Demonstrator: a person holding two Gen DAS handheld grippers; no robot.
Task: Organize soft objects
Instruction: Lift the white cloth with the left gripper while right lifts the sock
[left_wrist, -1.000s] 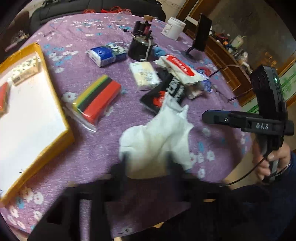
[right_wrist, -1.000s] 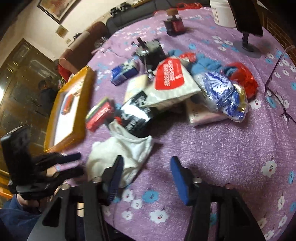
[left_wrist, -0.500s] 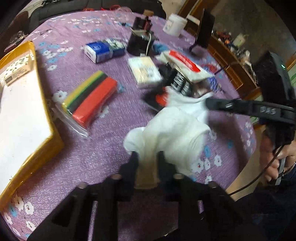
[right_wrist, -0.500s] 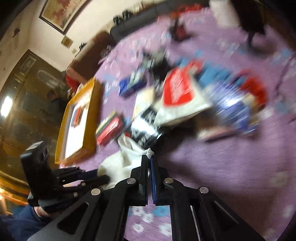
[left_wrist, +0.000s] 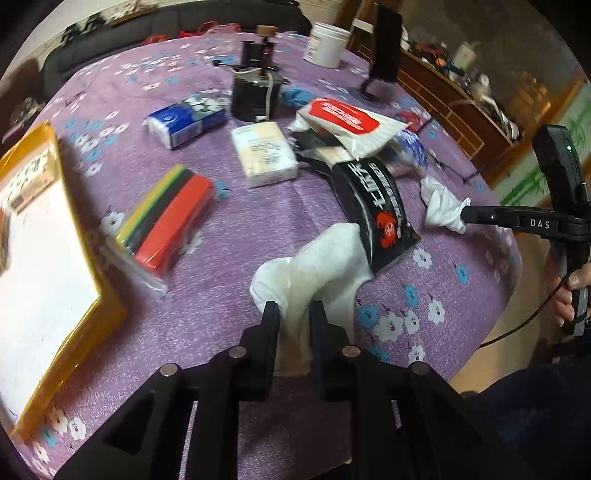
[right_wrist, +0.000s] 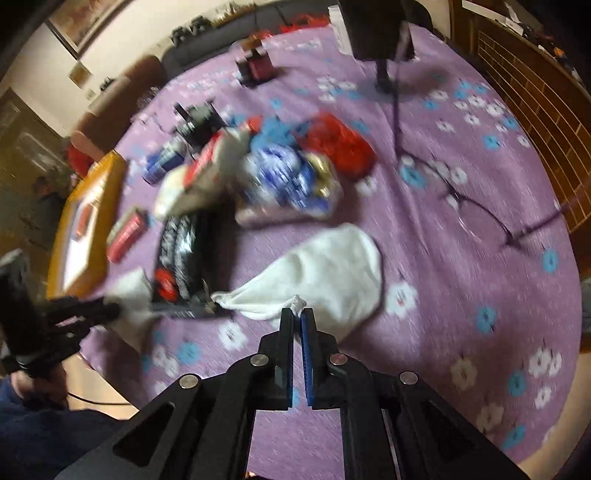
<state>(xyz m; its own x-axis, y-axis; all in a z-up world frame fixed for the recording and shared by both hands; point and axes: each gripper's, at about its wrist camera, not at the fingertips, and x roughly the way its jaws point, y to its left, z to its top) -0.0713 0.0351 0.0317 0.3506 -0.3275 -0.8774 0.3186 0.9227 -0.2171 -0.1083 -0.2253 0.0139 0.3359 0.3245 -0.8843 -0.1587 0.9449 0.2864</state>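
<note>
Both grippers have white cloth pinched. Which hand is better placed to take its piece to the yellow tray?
Left. The left gripper, shut on a white sock, sits next to the yellow tray. The right gripper is beyond the black packet, farther from the tray.

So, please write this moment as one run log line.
left hand-held gripper: shut on white sock | right hand-held gripper: shut on second sock

A home living room: sofa (right_wrist: 221, 40), framed picture (right_wrist: 81, 18), floral tablecloth (right_wrist: 461, 258).
</note>
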